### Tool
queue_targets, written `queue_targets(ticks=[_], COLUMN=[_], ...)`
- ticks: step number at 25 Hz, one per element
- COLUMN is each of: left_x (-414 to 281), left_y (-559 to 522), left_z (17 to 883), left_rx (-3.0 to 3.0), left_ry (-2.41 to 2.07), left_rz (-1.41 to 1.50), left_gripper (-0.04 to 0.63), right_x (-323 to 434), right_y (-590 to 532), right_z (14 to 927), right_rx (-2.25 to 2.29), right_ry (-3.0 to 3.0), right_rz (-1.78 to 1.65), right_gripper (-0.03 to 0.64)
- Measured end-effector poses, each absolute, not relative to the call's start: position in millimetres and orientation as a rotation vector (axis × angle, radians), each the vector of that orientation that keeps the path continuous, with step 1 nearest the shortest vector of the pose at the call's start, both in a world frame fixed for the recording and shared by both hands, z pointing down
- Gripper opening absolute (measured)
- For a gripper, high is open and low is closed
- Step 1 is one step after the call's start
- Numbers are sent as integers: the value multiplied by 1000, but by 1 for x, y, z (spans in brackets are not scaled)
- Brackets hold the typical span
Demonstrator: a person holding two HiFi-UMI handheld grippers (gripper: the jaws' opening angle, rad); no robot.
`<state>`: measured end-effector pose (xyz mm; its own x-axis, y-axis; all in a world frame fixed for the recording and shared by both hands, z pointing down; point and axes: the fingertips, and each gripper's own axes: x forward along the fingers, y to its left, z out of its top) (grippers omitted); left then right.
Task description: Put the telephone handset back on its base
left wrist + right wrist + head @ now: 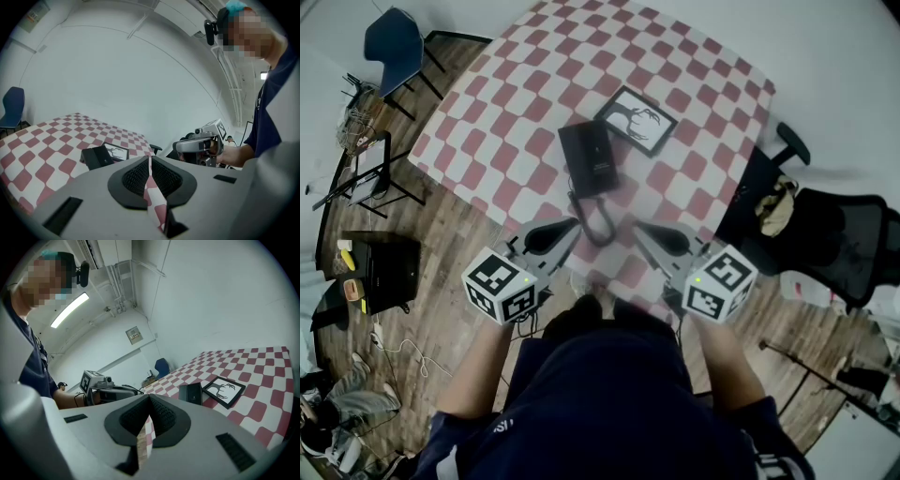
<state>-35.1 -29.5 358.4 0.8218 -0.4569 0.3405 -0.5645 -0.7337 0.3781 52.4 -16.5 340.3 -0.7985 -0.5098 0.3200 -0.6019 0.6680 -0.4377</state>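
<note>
Both grippers are held low over the near edge of the table point(712, 75), and neither has anything in it. The left gripper point(572, 224) has its jaws brought together, pad against pad, with only a sliver of checked cloth showing past them. The right gripper point(639, 227) is the same: closed on nothing.

The telephone point(589, 157) lies about mid-table, a flat black slab ahead of both gripper tips and apart from them. A picture frame point(636, 119) sits just beside it toward the far right corner. The cord point(598, 225) loops from the telephone's near end toward the near edge, ending between the two grippers. From all three views I can't separate the handset from the base (it reads as one dark block), so I can't say whether it is seated or lying alongside.

I judge the handset to be hard, smooth plastic: light, stiff, and a little slippery under the pads. I expect the cord to tug as it lifts. I would open one gripper wide and take the handset across the narrow middle of its bar, not at an end, so it hangs level. I would keep the cord loop clear of the cradle when setting it down. The frame looks close enough to catch if I swing wide.
</note>
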Motion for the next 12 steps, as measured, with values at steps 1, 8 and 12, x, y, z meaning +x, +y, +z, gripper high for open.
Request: queue_targets(ticks=[1, 8, 12], left_x=[-34, -27, -22], left_y=[-30, -32, -31], left_z=[358, 355, 355], left_rx=[2532, 2540, 2541], left_ry=[-756, -758, -757], left_rz=[308, 308, 305], left_gripper=[44, 44, 44], right_x=[53, 56, 58], right_y=[-17, -18, -19], right_z=[340, 339, 340], right_rx=[911, 908, 898], right_ry=[-2711, -2710, -2712], right_rz=[803, 802, 799], right_gripper=[15, 15, 15])
